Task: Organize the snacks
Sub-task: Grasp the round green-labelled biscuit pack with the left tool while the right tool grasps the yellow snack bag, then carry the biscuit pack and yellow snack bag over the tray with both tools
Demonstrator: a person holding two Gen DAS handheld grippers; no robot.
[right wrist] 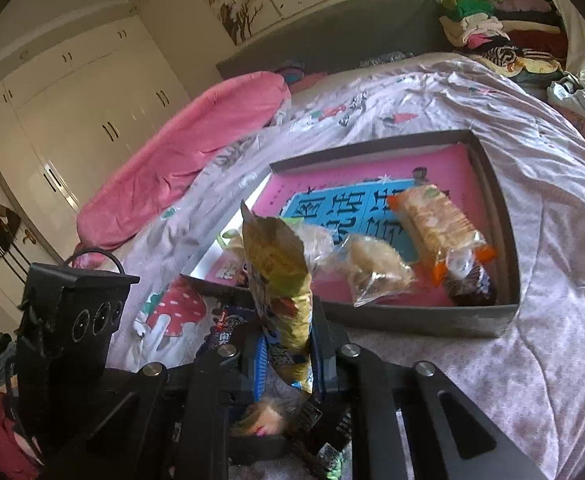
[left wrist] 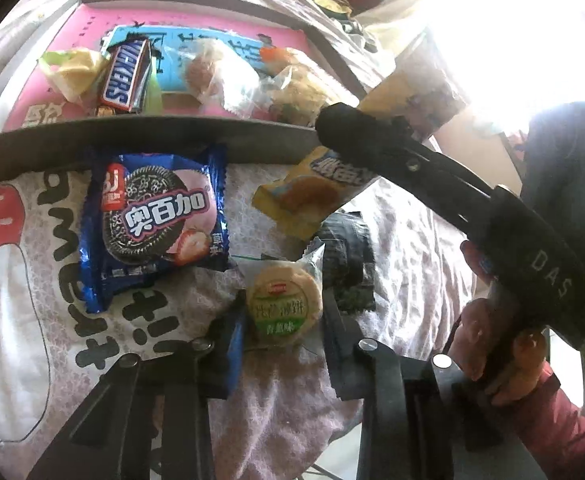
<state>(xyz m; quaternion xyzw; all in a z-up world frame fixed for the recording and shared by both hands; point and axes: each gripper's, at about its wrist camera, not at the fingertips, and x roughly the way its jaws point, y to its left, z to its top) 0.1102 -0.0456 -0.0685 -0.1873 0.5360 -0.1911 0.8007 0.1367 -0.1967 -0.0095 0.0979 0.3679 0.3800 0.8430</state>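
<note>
My left gripper is open around a round green-labelled cracker pack lying on the bedsheet. My right gripper is shut on a long yellow snack pack, held up above the bed; it shows in the left wrist view near the right gripper's fingers. A shallow dark box with a pink floor holds a Snickers bar, a pale yellow pack and clear-wrapped cakes. In the right wrist view the box holds an orange-ended cracker sleeve.
A blue cookie pack with a strawberry picture lies on the sheet left of my left gripper. A dark pack lies just beyond the round pack. A pink duvet, wardrobes and piled clothes surround the bed.
</note>
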